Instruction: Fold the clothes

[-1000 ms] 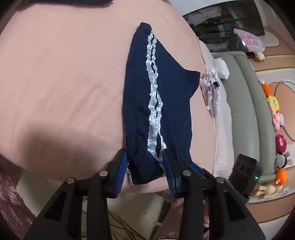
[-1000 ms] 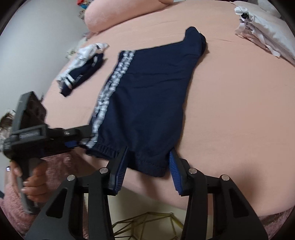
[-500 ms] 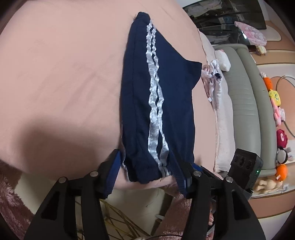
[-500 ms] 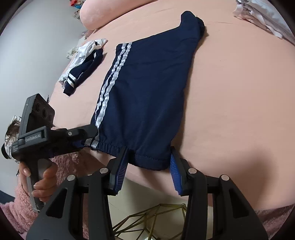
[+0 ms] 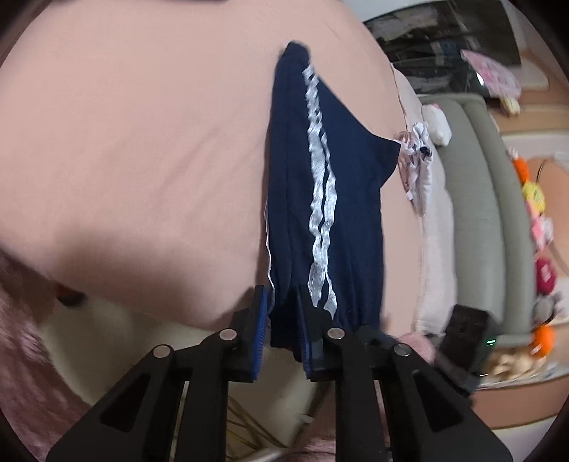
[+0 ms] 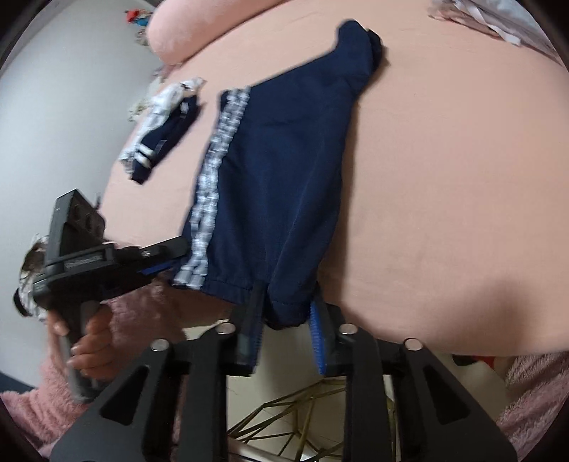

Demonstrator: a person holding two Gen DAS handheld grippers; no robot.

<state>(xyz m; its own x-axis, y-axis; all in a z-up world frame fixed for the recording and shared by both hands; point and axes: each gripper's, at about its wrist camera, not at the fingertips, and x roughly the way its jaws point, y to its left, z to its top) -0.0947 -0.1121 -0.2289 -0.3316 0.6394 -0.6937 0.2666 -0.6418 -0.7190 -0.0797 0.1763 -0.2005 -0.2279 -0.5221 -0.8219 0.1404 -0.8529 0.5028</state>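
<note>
Navy shorts (image 5: 341, 199) with two white side stripes lie on the pink bed, waistband at the near edge; they also show in the right wrist view (image 6: 284, 177). My left gripper (image 5: 282, 320) is shut on the striped corner of the waistband. My right gripper (image 6: 286, 316) is closed on the other waistband corner, with bunched cloth between the blue pads. The left gripper (image 6: 156, 259) shows from the side in the right wrist view, held by a hand.
A small folded navy and white garment (image 6: 160, 135) lies left of the shorts. A pile of white clothes (image 6: 498, 21) sits far right. A pink pillow (image 6: 185, 32) is at the back. A grey sofa (image 5: 473, 199) with toys stands beyond the bed.
Both grippers have closed from open onto the waistband corners. The waistband is bunched and lifted slightly off the bed edge.
</note>
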